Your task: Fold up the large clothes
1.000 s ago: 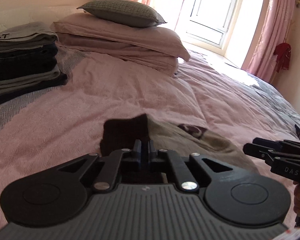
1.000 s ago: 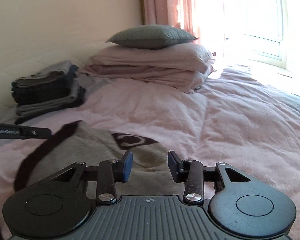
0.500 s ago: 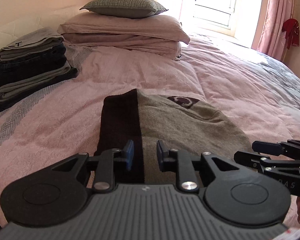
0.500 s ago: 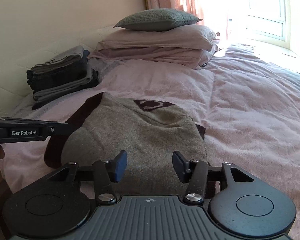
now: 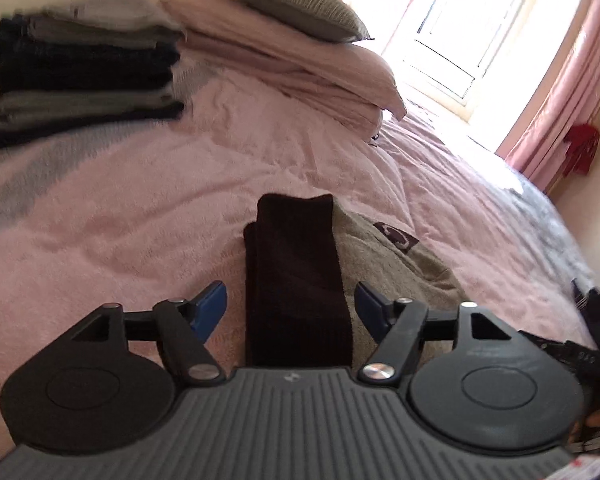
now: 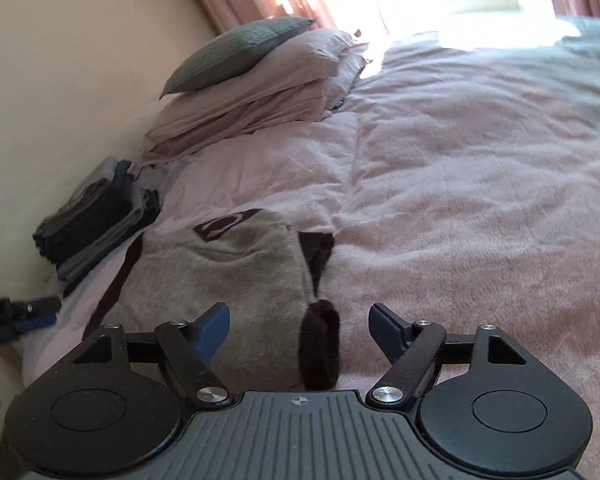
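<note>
A folded grey sweater (image 5: 384,264) with dark brown sleeves and a dark emblem lies flat on the pink bed cover. In the left wrist view my left gripper (image 5: 290,302) is open, its blue pads either side of the folded brown sleeve (image 5: 296,276) without touching it. In the right wrist view my right gripper (image 6: 300,322) is open too, just above the sweater's (image 6: 220,276) near right corner, where a brown cuff (image 6: 320,344) lies between the fingers. Each gripper shows at the edge of the other's view.
A stack of folded dark and grey clothes (image 5: 84,68) sits at the left by the headboard. Pink pillows (image 5: 300,68) with a grey cushion (image 5: 296,8) on top lie beyond it. The pink bed cover (image 6: 480,200) stretches right toward a bright window (image 5: 472,32).
Both grippers have opened wider and tilted. The left one was shut a second ago; it has since let the sweater down, which now lies folded flat on the bed.
</note>
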### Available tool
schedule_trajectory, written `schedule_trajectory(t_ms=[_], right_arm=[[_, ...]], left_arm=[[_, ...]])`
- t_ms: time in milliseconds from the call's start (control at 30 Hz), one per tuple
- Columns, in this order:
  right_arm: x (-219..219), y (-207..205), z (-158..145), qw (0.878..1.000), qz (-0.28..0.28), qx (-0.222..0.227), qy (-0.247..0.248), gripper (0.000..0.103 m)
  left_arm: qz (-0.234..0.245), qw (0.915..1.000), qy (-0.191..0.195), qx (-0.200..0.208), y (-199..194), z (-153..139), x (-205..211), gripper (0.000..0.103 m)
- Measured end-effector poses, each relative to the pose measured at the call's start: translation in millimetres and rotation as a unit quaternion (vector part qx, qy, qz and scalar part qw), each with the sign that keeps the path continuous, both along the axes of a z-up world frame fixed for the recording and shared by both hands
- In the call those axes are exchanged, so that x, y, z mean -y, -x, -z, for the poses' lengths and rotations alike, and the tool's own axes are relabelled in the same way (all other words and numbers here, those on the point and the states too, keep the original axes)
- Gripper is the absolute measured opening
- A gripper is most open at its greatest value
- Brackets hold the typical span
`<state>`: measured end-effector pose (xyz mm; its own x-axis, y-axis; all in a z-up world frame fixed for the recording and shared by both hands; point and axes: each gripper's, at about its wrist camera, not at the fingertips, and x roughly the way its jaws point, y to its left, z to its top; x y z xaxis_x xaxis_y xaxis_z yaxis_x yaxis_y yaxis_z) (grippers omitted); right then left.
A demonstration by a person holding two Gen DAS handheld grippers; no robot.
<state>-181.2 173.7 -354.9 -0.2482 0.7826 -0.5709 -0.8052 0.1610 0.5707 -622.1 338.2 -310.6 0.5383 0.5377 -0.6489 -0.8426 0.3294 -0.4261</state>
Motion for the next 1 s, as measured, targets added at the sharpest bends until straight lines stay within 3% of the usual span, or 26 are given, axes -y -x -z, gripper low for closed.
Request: schedule_trajectory(t_ms=[67, 133, 300, 367, 533, 567, 600, 633, 667, 700, 867, 1000], right_arm=[[-17.0, -22.5, 20.6, 0.996, -0.009, -0.093, 0.018, 0.076], [-35.5, -34.8, 40.0, 0.987, -0.021, -0.155, 0.034, 0.077], [-67.6, -43.1, 59.3, 0.974, -0.046, -0.216, 0.042, 0.079], [-80.0, -40.9, 61.8, 0.97, -0.065, -0.227, 0.048, 0.079], [-107.5, -24.9, 68.5, 0.966, -0.118, -0.224, 0.05, 0.077], [-111.6, -22.0, 70.4, 0.967, -0.123, -0.219, 0.051, 0.07], [-115.2, -18.1, 72.6, 0.968, -0.13, -0.209, 0.055, 0.05], [-118.0, -16.8, 75.9, 0.967, -0.134, -0.208, 0.059, 0.04], [-120.0, -17.9, 82.9, 0.963, -0.132, -0.226, 0.062, 0.023], [-121.1, -20.9, 87.1, 0.959, -0.127, -0.243, 0.062, 0.02], [-127.0, -25.3, 73.7, 0.958, -0.144, -0.245, 0.048, 0.017], [-142.1, -20.5, 31.3, 0.959, -0.16, -0.228, 0.055, 0.017]], left_arm=[[-0.002, 0.996, 0.06, 0.066, 11.6, 21.7, -28.4, 0.068], [-0.007, 0.9885, 0.107, 0.107, 18.4, 42.5, -50.7, 0.068], [0.005, 0.974, 0.173, 0.146, 17.6, 84.5, -75.0, 0.071], [0.013, 0.9682, 0.182, 0.171, 14.2, 96.8, -77.9, 0.071], [0.029, 0.959, 0.182, 0.215, 2.9, 108.8, -87.1, 0.07], [0.035, 0.9595, 0.179, 0.215, 0.4, 110.5, -88.1, 0.065], [0.04, 0.9605, 0.176, 0.212, -1.6, 110.9, -87.6, 0.053], [0.042, 0.9597, 0.172, 0.218, -1.7, 111.8, -87.3, 0.046], [0.044, 0.9573, 0.17, 0.23, 0.3, 113.0, -86.3, 0.031], [0.041, 0.957, 0.167, 0.234, 2.1, 113.2, -85.9, 0.02], [0.043, 0.9681, 0.127, 0.211, 1.4, 91.2, -77.4, 0.014], [0.022, 0.9693, 0.126, 0.21, 2.6, 63.1, -78.3, 0.013]])
